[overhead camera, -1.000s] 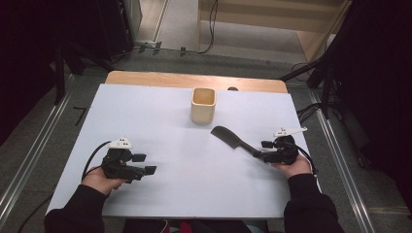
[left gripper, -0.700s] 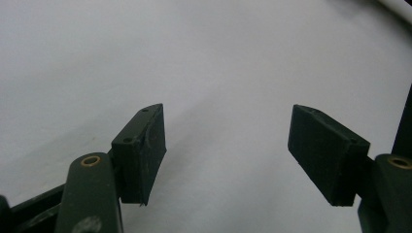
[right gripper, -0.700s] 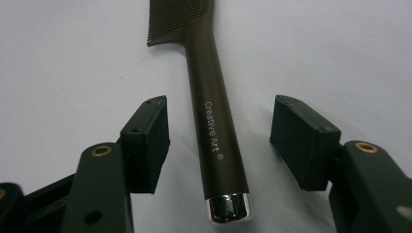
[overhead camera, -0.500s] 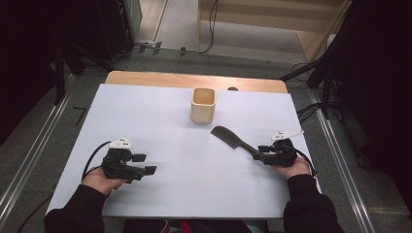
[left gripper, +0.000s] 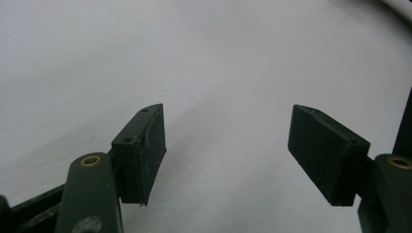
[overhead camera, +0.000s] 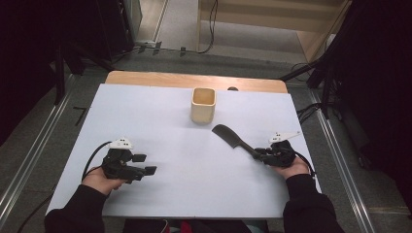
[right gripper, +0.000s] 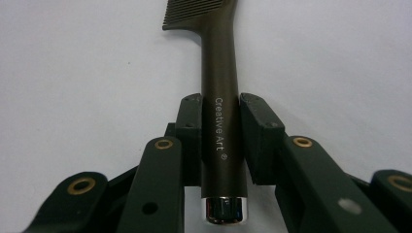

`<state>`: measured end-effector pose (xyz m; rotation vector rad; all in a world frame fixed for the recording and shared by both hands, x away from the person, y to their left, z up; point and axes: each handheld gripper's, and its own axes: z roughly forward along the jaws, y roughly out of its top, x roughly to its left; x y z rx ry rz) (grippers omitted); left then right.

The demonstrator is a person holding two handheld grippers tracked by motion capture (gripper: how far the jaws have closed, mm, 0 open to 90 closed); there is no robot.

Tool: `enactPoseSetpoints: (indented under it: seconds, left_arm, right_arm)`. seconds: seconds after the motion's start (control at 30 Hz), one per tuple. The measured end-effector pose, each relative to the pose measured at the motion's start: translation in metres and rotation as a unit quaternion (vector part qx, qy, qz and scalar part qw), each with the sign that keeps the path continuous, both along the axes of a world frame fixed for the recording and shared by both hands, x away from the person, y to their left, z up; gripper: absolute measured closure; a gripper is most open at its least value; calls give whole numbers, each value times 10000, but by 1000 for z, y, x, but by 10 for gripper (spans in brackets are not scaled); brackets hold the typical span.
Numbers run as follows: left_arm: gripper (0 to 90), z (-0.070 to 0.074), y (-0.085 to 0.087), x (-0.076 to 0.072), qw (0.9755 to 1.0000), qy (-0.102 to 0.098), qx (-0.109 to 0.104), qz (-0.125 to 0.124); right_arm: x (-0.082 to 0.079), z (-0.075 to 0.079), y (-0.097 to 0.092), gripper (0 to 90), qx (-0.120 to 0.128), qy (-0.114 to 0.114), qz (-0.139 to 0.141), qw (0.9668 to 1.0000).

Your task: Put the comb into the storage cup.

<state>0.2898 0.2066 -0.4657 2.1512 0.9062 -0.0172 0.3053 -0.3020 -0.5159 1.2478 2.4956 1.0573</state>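
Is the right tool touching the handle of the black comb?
Touching. In the right gripper view, the right tool, whose jaws have just been closing, presses both pads against the comb handle, no gap visible.

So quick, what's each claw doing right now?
Left gripper: open, nothing between the jaws.
Right gripper: jaws just closed on the comb handle.

One marking is legible. The dark handle of the comb carries the words "Creative Art" in small white letters, followed by a registered-trademark sign. The lettering runs lengthwise along the handle, ending near its shiny metal end cap. No other text, number or sign can be read.
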Motion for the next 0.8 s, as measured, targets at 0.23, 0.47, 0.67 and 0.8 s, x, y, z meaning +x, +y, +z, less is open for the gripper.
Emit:
enactPoseSetpoints:
  seconds: [0.23,0.47,0.67,0.8]
  left_arm:
    - [304,0,0,0,10000,11,10,-9]
    - [304,0,0,0,10000,-4,23,-8]
    - [303,1,1,0,10000,-1,29,-10]
    - [304,0,1,0,10000,-11,-1,1]
  right_arm:
    - [0,0,1,698,-30,-3,1,10000]
    - [3,3,1,703,40,214,-166,9996]
    - [5,5,2,705,90,377,-216,9990]
    - [7,8,1,705,170,450,-309,9984]
